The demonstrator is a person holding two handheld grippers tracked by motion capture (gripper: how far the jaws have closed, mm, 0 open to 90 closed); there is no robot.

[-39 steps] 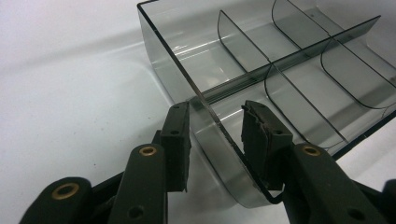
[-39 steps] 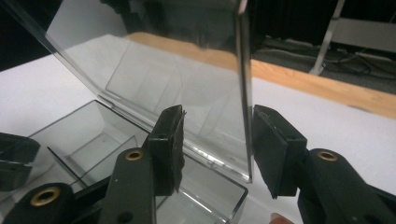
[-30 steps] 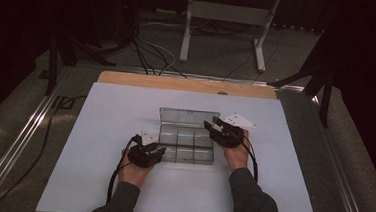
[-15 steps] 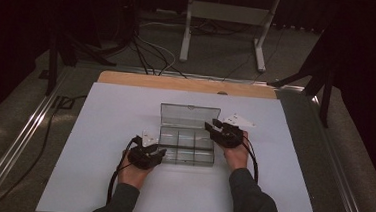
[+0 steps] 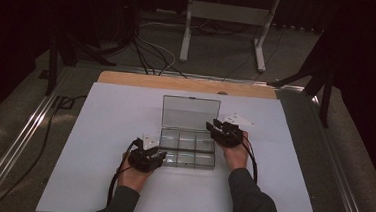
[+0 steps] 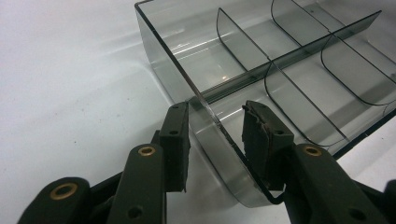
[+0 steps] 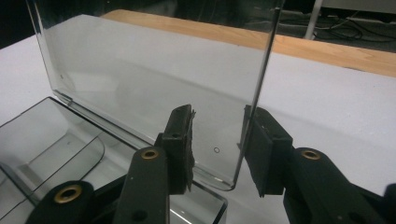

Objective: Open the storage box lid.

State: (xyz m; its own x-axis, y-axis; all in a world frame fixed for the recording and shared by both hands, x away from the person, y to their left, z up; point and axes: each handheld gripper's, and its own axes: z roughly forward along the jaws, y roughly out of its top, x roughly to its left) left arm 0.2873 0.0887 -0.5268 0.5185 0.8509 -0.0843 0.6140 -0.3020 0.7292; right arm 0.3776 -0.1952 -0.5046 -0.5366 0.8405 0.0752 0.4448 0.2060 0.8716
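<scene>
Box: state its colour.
Clear smoky-grey plastic box, see-through; the left gripper view shows it best.

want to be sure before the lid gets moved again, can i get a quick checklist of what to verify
1. Left gripper straddles the near corner wall of the clear box: ok.
2. Left pads pressing that wall: cannot tell; gaps show beside it.
3. Right gripper straddles the edge of the lid; its jaws have just been closing: ok.
4. Right pads clamped on the lid: cannot tell.
5. Lid standing upright, open: ok.
6. Compartments empty: ok.
</scene>
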